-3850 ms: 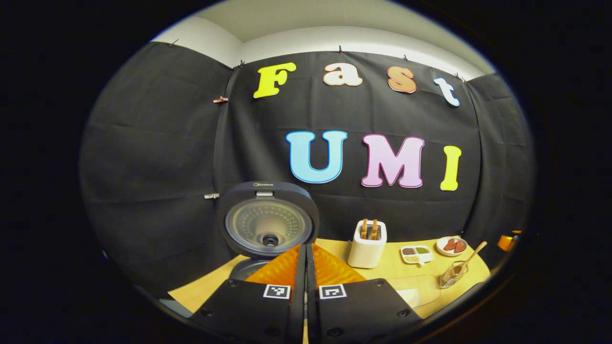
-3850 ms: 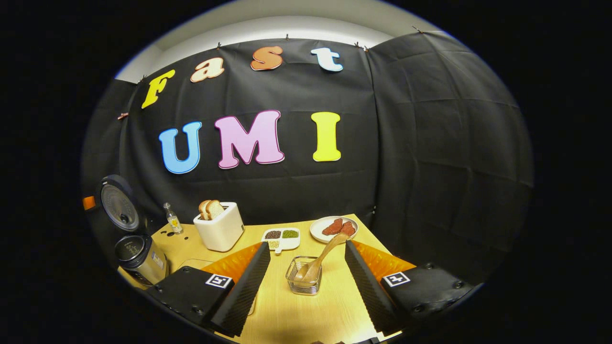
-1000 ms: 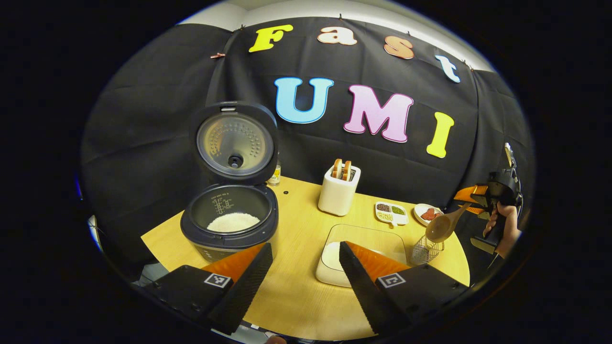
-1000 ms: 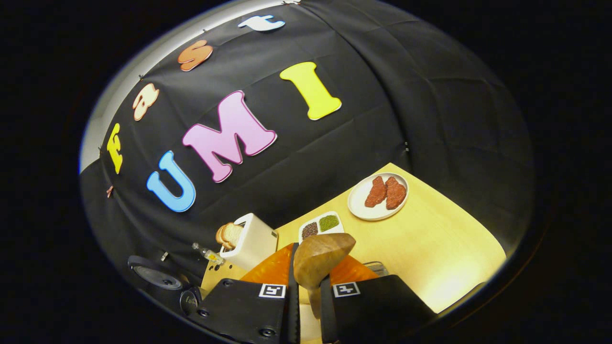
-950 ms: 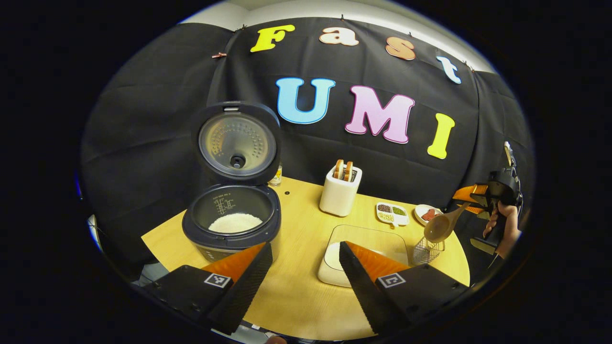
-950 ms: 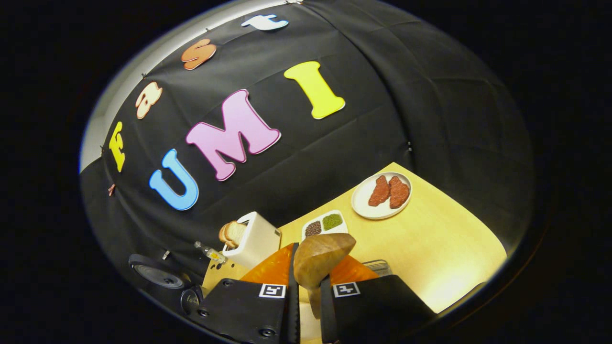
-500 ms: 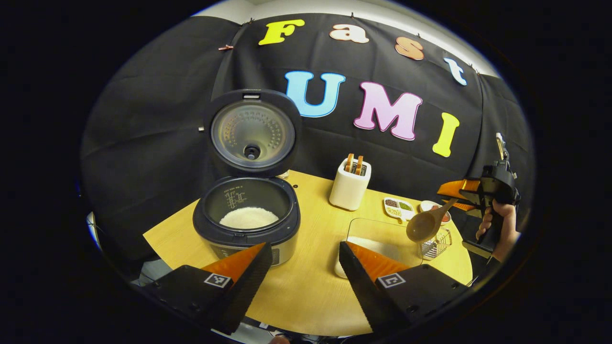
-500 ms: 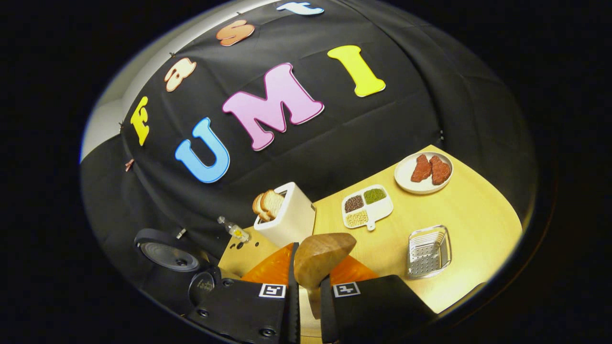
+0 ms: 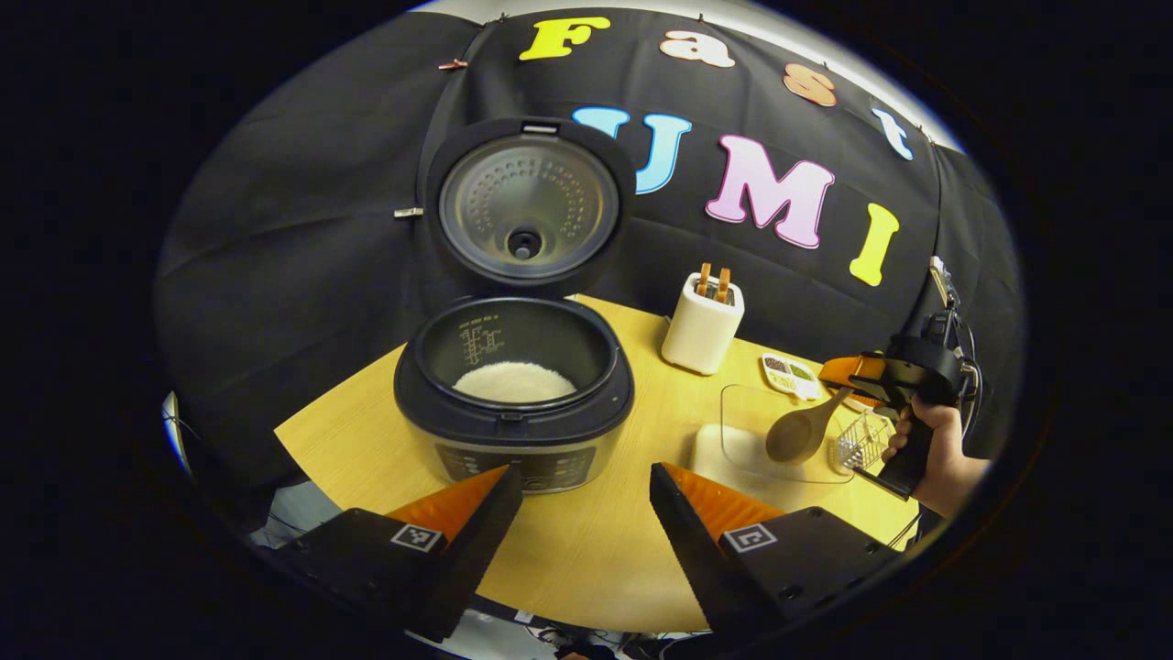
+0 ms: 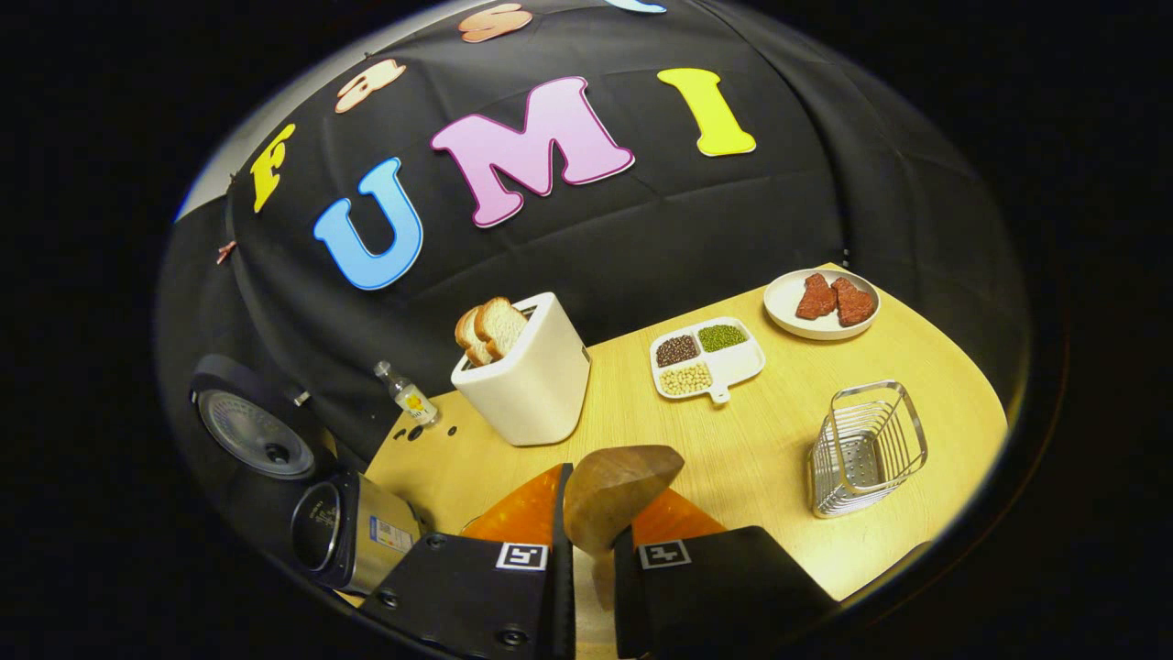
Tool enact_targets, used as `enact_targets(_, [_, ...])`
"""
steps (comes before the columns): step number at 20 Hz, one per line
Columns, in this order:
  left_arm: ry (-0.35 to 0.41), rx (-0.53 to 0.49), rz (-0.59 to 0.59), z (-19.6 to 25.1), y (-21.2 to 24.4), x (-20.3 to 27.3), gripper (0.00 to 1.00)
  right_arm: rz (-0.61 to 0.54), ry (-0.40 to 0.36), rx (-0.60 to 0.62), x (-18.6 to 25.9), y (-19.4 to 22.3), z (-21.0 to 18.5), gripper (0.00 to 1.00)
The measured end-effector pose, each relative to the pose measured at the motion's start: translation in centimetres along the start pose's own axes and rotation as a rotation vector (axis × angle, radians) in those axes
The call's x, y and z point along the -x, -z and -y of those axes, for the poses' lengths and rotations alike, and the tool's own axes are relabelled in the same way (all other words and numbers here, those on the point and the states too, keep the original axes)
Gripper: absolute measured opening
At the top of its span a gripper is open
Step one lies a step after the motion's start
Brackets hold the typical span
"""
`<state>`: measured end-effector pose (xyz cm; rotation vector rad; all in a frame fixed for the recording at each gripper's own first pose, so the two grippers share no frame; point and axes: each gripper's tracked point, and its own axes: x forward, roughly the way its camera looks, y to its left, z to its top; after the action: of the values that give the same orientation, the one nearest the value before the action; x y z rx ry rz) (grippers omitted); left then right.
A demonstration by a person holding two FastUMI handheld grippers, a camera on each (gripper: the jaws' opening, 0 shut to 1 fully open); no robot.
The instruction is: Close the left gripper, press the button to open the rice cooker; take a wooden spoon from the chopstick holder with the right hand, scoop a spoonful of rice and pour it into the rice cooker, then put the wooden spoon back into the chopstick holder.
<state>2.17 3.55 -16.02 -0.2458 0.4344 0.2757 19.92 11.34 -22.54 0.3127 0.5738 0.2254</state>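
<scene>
Black cloth walls close in a round wooden table (image 9: 586, 559). Toward its left edge stands the rice cooker (image 9: 513, 403), lid up, white rice lying low in the pot. Nearer the front edge the left gripper (image 9: 577, 495) hangs above the wood, its fingers spread wide and holding nothing. Behind, close to the back edge, a white toaster (image 9: 701, 325) carries two slices of bread. To its right lies a clear rice box (image 9: 742, 449), and over it tilts the bowl of the wooden spoon (image 9: 799, 433), its handle pinched in the right gripper (image 9: 857, 378), gripped by a hand (image 9: 935, 449). Just beside that, near the right edge, the wire chopstick holder (image 10: 861, 449) stands upright. Behind it sit a three-part dish of beans (image 10: 706, 359) and a plate of meat (image 10: 822, 304).
</scene>
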Motion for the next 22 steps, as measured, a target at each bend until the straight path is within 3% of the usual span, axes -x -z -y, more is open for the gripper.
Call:
enact_targets(4, [-0.044, -0.039, -0.038, -3.0, 0.8, 0.2, 0.95, 0.009, 0.035, 0.039, -1.1, 2.1, -0.6, 0.22])
enact_targets(9, [-0.051, -0.069, -0.041, -5.6, 0.0, 0.5, 0.95, 0.002, 0.043, 0.001, -1.6, 3.4, -2.5, 0.21])
enact_targets(10, [-0.051, -0.072, -0.041, -5.9, -0.2, 0.4, 0.95, -0.01, 0.036, -0.005, -1.3, 3.8, -3.1, 0.17])
enact_targets(11, [-0.05, -0.074, -0.038, -6.0, -0.5, 0.4, 0.96, -0.026, 0.026, -0.016, -1.2, 4.2, -3.8, 0.21])
enact_targets(13, [-0.035, -0.077, -0.024, -6.0, -1.0, 0.5, 0.96, -0.054, 0.013, -0.031, -0.9, 5.1, -5.0, 0.22])
enact_targets(14, [-0.022, -0.077, -0.019, -5.8, -1.3, 0.5, 0.96, -0.063, 0.01, -0.033, -0.7, 5.4, -5.5, 0.17])
enact_targets(15, [-0.004, -0.075, -0.015, -5.5, -1.3, 0.4, 0.96, -0.075, 0.009, -0.04, -0.6, 5.7, -5.9, 0.22])
enact_targets(22, [0.072, -0.077, 0.009, -4.2, -2.7, 0.8, 0.96, -0.173, -0.027, -0.201, 0.4, 6.6, -8.1, 0.22])
